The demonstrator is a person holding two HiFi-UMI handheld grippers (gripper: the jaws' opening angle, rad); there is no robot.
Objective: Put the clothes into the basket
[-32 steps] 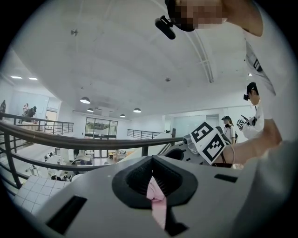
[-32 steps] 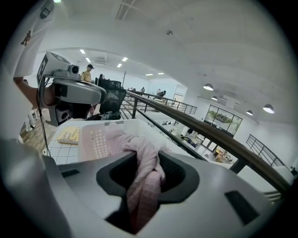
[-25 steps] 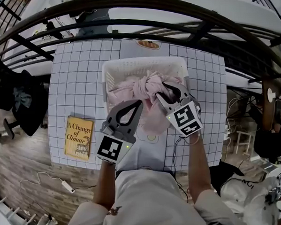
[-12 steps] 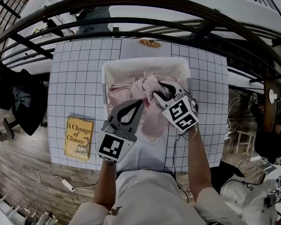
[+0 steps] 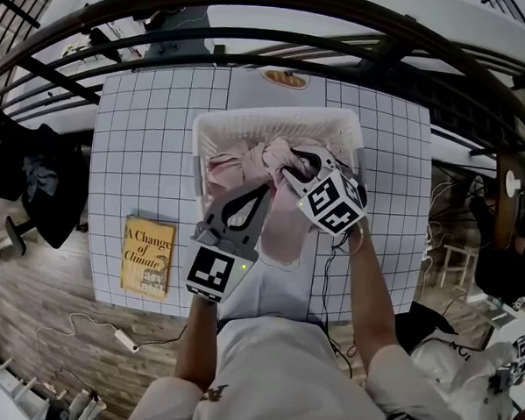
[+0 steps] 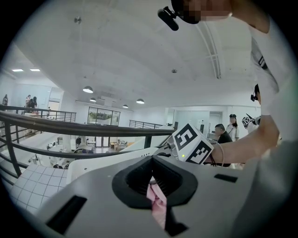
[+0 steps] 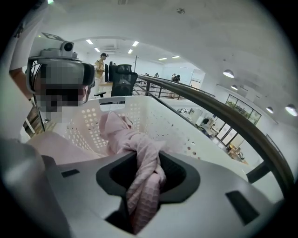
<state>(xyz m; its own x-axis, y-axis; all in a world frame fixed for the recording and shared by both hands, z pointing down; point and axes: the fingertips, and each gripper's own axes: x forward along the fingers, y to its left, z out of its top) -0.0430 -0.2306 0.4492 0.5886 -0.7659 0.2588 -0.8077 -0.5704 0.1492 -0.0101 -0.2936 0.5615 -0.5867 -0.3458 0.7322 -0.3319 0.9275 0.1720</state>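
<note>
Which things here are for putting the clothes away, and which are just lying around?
For the job: pink cloth, white basket, left tool and right tool, both pinching the cloth.
Just lying about: book, white cable.

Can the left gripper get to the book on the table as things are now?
Probably not yet. The way across the table to the book looks free, with nothing standing between. But the left gripper is shut on the pink cloth, so it would first have to let go.
</note>
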